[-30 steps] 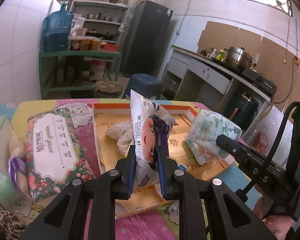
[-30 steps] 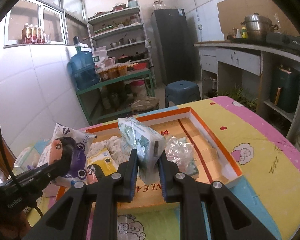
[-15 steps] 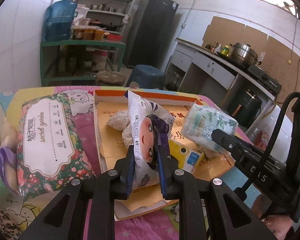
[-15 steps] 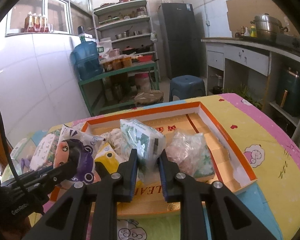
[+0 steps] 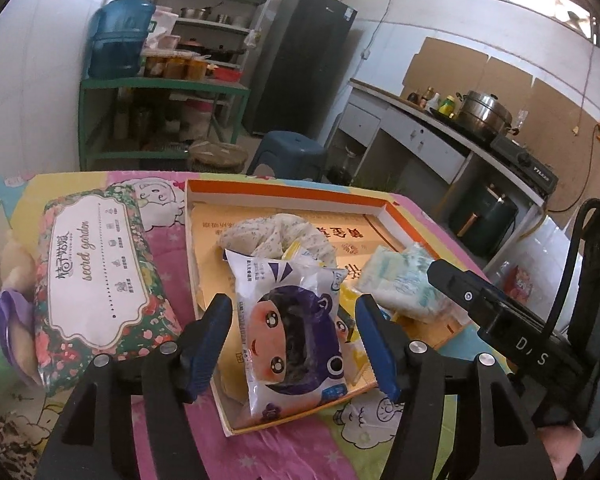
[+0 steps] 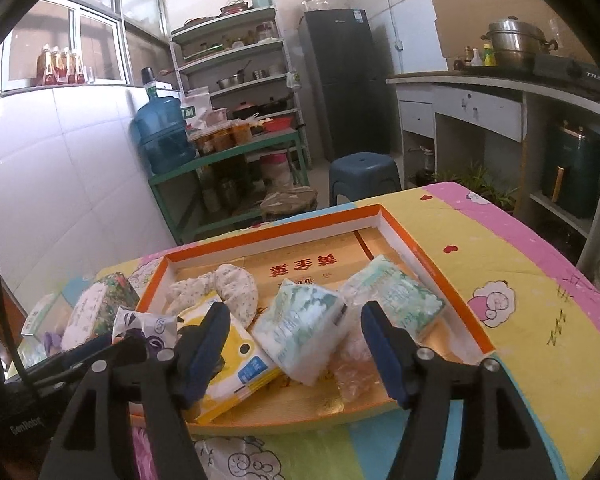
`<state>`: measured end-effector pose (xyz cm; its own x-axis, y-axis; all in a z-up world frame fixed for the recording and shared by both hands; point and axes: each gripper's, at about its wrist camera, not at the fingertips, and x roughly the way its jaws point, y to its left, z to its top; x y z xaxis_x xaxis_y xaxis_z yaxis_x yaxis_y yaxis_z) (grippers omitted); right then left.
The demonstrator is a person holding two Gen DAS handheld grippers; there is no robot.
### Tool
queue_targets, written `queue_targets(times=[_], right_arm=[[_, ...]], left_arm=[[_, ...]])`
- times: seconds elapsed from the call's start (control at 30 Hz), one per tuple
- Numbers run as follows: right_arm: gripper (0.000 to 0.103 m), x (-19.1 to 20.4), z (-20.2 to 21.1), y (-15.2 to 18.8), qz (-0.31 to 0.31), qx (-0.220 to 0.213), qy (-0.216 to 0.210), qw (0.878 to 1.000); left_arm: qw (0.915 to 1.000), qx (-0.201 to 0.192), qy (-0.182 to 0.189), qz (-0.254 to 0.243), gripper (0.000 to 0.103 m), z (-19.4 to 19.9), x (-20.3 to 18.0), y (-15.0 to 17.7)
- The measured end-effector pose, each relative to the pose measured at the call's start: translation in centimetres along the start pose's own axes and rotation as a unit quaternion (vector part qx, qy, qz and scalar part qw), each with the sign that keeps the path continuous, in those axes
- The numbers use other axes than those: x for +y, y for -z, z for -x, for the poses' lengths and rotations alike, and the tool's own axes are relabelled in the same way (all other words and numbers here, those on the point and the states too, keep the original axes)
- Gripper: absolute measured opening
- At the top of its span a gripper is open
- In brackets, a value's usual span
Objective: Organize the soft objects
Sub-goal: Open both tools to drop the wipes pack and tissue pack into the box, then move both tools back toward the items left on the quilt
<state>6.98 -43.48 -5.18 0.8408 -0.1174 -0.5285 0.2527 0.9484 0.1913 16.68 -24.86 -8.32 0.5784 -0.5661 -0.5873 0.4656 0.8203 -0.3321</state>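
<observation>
Both grippers hang wide open, gripping nothing. Between the left gripper's (image 5: pixel 294 338) fingers, untouched, a cartoon-face packet (image 5: pixel 290 338) lies flat at the near end of an orange-rimmed cardboard tray (image 6: pixel 440 276). Ahead of the right gripper (image 6: pixel 296 348), a green-and-white tissue pack (image 6: pixel 302 330) rests in the same tray beside a yellow pack (image 6: pixel 236 364). Outside the tray, a floral tissue pack (image 5: pixel 96 284) lies on the patterned tablecloth (image 6: pixel 532 308).

A tray (image 6: pixel 428 268) is set on the table (image 6: pixel 512 280). In it, a cloth bundle (image 6: pixel 224 288) lies at the back left, a cartoon packet (image 5: pixel 292 336) at the front left, and tissue packs (image 6: pixel 304 330) (image 6: pixel 396 300) to the right. A floral pack (image 5: pixel 88 280) lies left of the tray.
</observation>
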Motion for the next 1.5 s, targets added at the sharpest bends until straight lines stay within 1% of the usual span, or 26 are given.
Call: queue_targets(times=[0.23,0.4,0.7,0.87,1.07,1.23,1.33,1.4,1.5], right_arm=[[0.068,0.9,1.1,0.1,0.000,-0.006,-0.004,1.000],[0.068,2.1,2.3,0.2,0.005,-0.015,-0.008,1.000],[0.068,6.2,5.3,0.4,0.039,-0.035,-0.031,0.998],[0.068,8.9,6.0,0.8,0.050,-0.035,-0.051,0.997],[0.068,11.9,6.4,1.6,0.064,-0.029,-0.075,0.995],[0.068,14.2,6.8,2.2,0.080,-0.027,-0.088,0.992],[0.068,15.8,6.9,2.7,0.099,-0.026,-0.088,0.991],[0.068,16.9,7.0,3.2,0.117,-0.026,-0.088,0.989],[0.068,18.6,7.2,3.9,0.141,-0.026,-0.100,0.985]], left_arm=[[0.9998,-0.019,-0.004,-0.004,0.066,1.8,-0.2,0.0],[0.9993,-0.033,-0.011,-0.017,0.066,3.6,-0.2,0.2],[0.9952,-0.073,-0.044,-0.048,0.066,9.0,1.0,0.3],[0.9937,-0.080,-0.063,-0.046,0.066,11.8,2.5,0.7],[0.9903,-0.101,-0.085,-0.043,0.066,15.5,5.1,1.2],[0.9903,-0.111,-0.082,-0.012,0.066,18.1,8.2,1.4],[0.9899,-0.115,-0.083,0.009,0.066,19.2,10.0,1.4],[0.9883,-0.119,-0.093,0.015,0.066,20.1,11.0,1.5],[0.9853,-0.128,-0.112,0.014,0.066,21.4,12.1,1.6]])
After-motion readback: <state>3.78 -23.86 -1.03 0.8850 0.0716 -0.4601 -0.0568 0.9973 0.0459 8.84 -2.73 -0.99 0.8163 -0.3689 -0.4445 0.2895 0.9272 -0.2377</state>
